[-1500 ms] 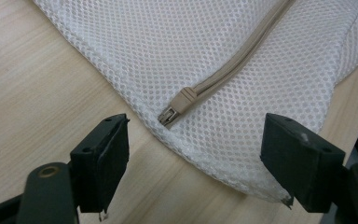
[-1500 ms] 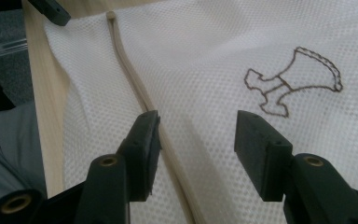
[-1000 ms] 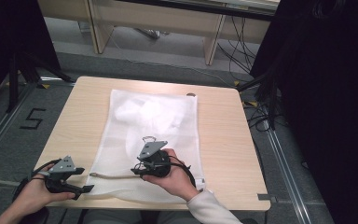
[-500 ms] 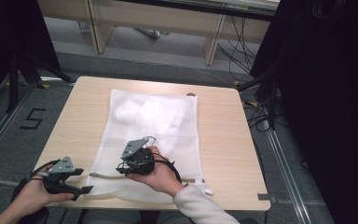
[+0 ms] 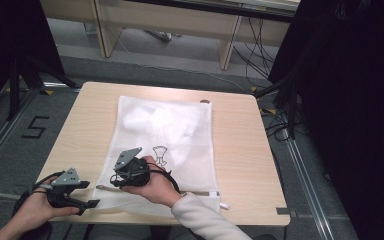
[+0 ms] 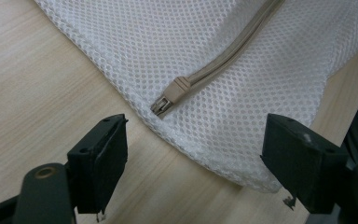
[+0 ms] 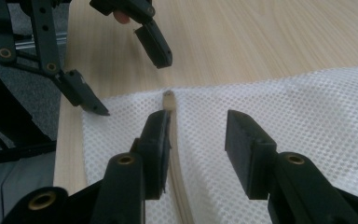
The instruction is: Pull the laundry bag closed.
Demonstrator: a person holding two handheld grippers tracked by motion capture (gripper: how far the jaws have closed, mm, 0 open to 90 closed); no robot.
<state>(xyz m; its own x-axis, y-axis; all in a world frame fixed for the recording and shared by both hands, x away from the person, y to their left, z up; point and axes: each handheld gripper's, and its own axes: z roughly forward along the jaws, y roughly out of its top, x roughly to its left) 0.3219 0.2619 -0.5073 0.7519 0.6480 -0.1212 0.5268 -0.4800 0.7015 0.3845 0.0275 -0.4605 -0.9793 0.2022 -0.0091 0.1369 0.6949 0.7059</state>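
left gripper [image 5: 92, 202] jaws hanging wide by zipper pull [image 6: 170, 97] | right gripper [image 7: 196, 133] jaws narrowing, nothing gripped | risk: we're snagging mesh bag [image 5: 180, 130], missing zipper [image 7: 173, 154]

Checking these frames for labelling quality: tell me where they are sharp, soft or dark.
High view: even light on the table, black at the side edges, mesh bag slightly washed out. Left gripper view: zipper pull and weave crisp, near jaws soft. Right gripper view: zipper soft, the own jaws near the camera blurred.
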